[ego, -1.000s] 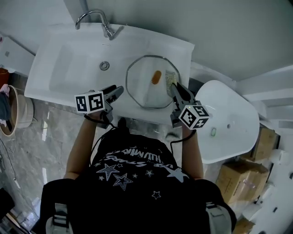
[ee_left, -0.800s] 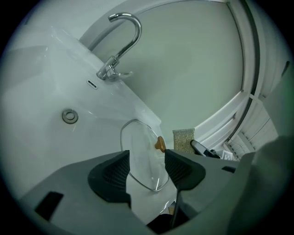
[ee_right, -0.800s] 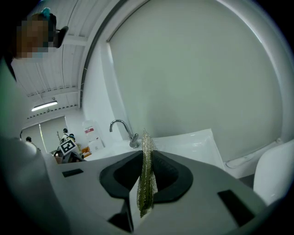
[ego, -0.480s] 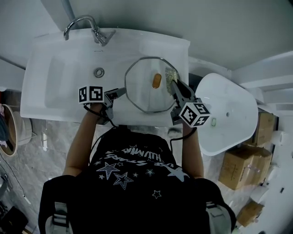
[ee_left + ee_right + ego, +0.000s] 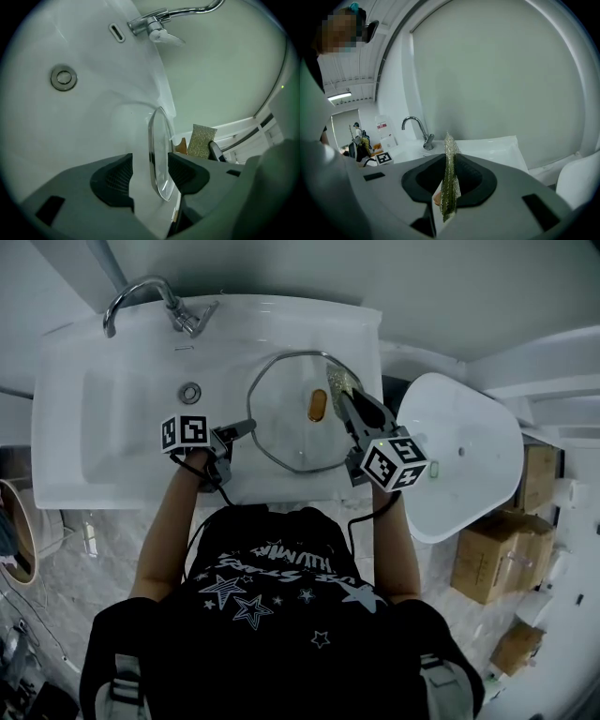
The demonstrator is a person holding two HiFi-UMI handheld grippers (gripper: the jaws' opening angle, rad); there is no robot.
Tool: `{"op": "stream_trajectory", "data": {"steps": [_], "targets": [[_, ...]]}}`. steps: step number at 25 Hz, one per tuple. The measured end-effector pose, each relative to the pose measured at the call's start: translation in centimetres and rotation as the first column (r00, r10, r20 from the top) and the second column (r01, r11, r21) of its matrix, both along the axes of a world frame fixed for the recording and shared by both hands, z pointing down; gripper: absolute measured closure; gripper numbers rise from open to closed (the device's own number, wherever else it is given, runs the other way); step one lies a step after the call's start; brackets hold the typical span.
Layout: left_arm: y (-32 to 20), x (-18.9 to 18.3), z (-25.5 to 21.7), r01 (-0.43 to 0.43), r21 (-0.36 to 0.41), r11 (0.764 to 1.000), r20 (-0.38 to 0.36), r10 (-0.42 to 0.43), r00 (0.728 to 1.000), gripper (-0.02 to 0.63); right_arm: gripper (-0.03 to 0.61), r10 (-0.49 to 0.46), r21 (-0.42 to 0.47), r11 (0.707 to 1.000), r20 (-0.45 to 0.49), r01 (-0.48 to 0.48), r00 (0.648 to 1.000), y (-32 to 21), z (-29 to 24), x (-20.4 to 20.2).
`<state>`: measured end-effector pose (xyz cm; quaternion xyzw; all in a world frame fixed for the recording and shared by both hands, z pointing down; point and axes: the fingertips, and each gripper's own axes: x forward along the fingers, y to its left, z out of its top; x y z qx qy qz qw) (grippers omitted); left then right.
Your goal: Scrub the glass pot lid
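The glass pot lid [image 5: 281,432] with an orange knob [image 5: 317,405] lies on the right part of the white sink [image 5: 112,427]. My left gripper [image 5: 242,429] is at its left rim. In the left gripper view the lid's rim [image 5: 159,159] stands edge-on between the open jaws [image 5: 150,168], with a gap at the left pad. My right gripper [image 5: 352,409] hovers over the lid's right side, shut on a glittery green scrub pad [image 5: 339,383]. The pad [image 5: 449,183] sticks up from the closed jaws.
A chrome faucet [image 5: 150,296] stands at the sink's back left, and the drain [image 5: 190,392] sits left of the lid. A white toilet [image 5: 459,456] is close on the right, with cardboard boxes [image 5: 487,559] beyond it. A wall runs behind the sink.
My left gripper has moved right to the lid's left rim, which now sits between its jaws. The right gripper keeps the scrub pad over the lid's right side.
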<state>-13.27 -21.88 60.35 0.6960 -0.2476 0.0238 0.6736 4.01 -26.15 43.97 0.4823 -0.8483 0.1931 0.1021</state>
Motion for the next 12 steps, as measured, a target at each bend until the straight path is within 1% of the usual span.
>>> {"op": "stream_trajectory", "data": {"steps": [4, 7, 9, 11, 12], "targets": [[-0.5, 0.4, 0.4, 0.005, -0.003, 1.000, -0.028, -0.005, 1.000, 0.391, 0.512, -0.042, 0.006, 0.999, -0.125, 0.043, 0.991, -1.3, 0.6, -0.9], [-0.7, 0.8, 0.3, -0.008, 0.007, 1.000, -0.054, 0.008, 0.998, 0.400, 0.512, -0.080, 0.004, 0.997, -0.160, 0.082, 0.984, -2.7, 0.9, -2.1], [-0.8, 0.9, 0.1, -0.017, 0.025, 1.000, -0.060, 0.018, 0.998, 0.428, 0.512, -0.111, -0.006, 0.994, -0.194, 0.112, 0.975, -3.7, 1.3, -2.8], [-0.8, 1.0, 0.0, -0.021, 0.038, 0.999, -0.055, 0.023, 0.998, 0.547, 0.512, -0.147, -0.017, 0.989, -0.242, 0.147, 0.959, -4.6, 1.7, -3.5], [-0.8, 1.0, 0.0, -0.022, 0.044, 0.999, -0.053, 0.025, 0.998, 0.549, 0.512, -0.163, -0.024, 0.986, -0.266, 0.163, 0.950, -5.0, 2.0, -3.8]]}}
